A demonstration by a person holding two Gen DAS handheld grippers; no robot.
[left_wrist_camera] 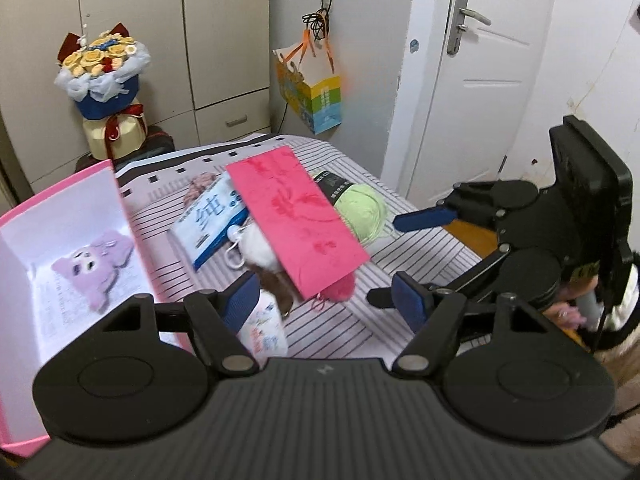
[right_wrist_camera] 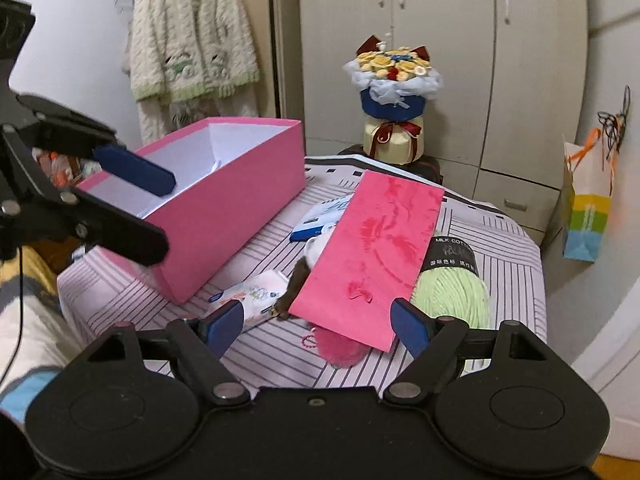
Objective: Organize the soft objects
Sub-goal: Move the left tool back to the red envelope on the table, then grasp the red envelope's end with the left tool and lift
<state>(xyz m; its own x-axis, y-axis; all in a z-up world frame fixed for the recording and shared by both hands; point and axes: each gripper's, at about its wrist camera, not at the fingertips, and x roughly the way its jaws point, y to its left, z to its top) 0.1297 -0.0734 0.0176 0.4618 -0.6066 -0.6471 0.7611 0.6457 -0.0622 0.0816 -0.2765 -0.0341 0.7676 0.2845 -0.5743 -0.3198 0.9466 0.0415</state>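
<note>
Both your grippers hang over a small table under a striped cloth (right_wrist_camera: 500, 264), angled down at the pile.

Left gripper (left_wrist_camera: 324, 300): jaws apart, nothing between the blue pads. Under its left finger lies a small printed tissue packet (left_wrist_camera: 262, 328); contact cannot be told.

Right gripper (right_wrist_camera: 316, 320): jaws wide, empty. In the left wrist view you see it from the side at the right edge (left_wrist_camera: 416, 256), its fingers just beyond the green yarn.

Pink box (right_wrist_camera: 224, 200): open top, white inside, on the left part of the table. The left wrist view shows a purple plush toy (left_wrist_camera: 96, 268) lying on its floor.

The pile, right of the box:
- A flat pink lid (right_wrist_camera: 372, 252) with a red pattern lies tilted across the other things.
- A ball of light green yarn (right_wrist_camera: 456, 292) with a dark label sits against the lid's right edge.
- A pink yarn ball (right_wrist_camera: 340, 348) pokes out under the lid's near end, a loose strand beside it.
- A white fluffy toy (left_wrist_camera: 256, 252) and something brown and furry (left_wrist_camera: 280, 292) stick out from the lid's left side.
- A white and blue pack (left_wrist_camera: 208, 224) with large printed characters lies behind them, partly under the lid.

Background: a bouquet (right_wrist_camera: 394, 76) against the wardrobe doors, a paper gift bag (left_wrist_camera: 312, 92) on the wall, a knitted cardigan (right_wrist_camera: 192, 40) hanging at left.
</note>
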